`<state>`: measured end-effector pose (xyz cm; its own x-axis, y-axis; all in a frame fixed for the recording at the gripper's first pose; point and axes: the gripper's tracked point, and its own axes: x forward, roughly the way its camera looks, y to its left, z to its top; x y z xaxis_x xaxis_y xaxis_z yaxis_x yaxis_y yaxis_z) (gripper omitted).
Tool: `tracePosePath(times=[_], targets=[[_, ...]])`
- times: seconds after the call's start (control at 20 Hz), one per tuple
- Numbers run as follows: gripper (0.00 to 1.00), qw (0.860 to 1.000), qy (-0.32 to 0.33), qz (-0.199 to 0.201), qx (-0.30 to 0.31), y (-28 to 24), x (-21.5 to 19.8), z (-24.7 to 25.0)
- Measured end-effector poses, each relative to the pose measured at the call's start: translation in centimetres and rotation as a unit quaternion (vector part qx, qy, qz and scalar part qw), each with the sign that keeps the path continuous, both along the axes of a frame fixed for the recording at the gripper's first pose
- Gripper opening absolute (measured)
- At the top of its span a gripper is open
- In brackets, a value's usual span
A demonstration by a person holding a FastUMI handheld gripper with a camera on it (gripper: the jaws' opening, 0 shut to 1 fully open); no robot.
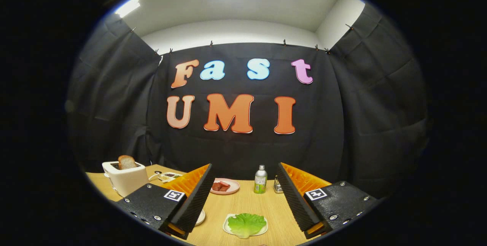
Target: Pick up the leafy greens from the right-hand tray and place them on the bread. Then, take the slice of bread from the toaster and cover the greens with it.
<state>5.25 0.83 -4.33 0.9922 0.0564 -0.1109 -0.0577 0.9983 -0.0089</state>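
Observation:
My gripper [244,170] is held above the wooden table [247,204], open, with a wide gap and nothing between the fingers. Below that gap lies a leaf of green lettuce [245,224] on a small white tray [226,227]. Beyond the left finger stands a white toaster [125,179] with a slice of browned bread [126,162] sticking up out of its slot. The rim of a white plate [201,217] peeks out from behind the left finger; what lies on it is hidden.
A pink plate [233,189] with red meat pieces sits beyond the lettuce. To its right stand a green-labelled bottle [260,179] and a small jar [277,186]. A white dish [169,176] lies by the toaster. Black cloth walls close the booth.

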Motion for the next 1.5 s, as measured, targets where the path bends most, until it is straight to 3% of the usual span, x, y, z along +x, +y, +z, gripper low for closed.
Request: tracePosePath(times=[0.25,0.55,0.65,0.9,1.35,1.5], targets=[[0.99,0.997,0.065,0.040,-0.002,1.5,1.9,-2.7],[0.99,0.982,0.175,0.062,-0.028,2.2,4.0,-8.7],[0.99,0.973,0.215,0.079,-0.024,2.9,3.9,-11.1],[0.97,0.941,0.330,0.079,-0.010,3.0,3.9,-17.7],[0.95,0.886,0.453,0.092,-0.031,3.1,3.6,-24.8],[0.87,0.867,0.490,0.085,-0.020,2.7,3.1,-26.5]])
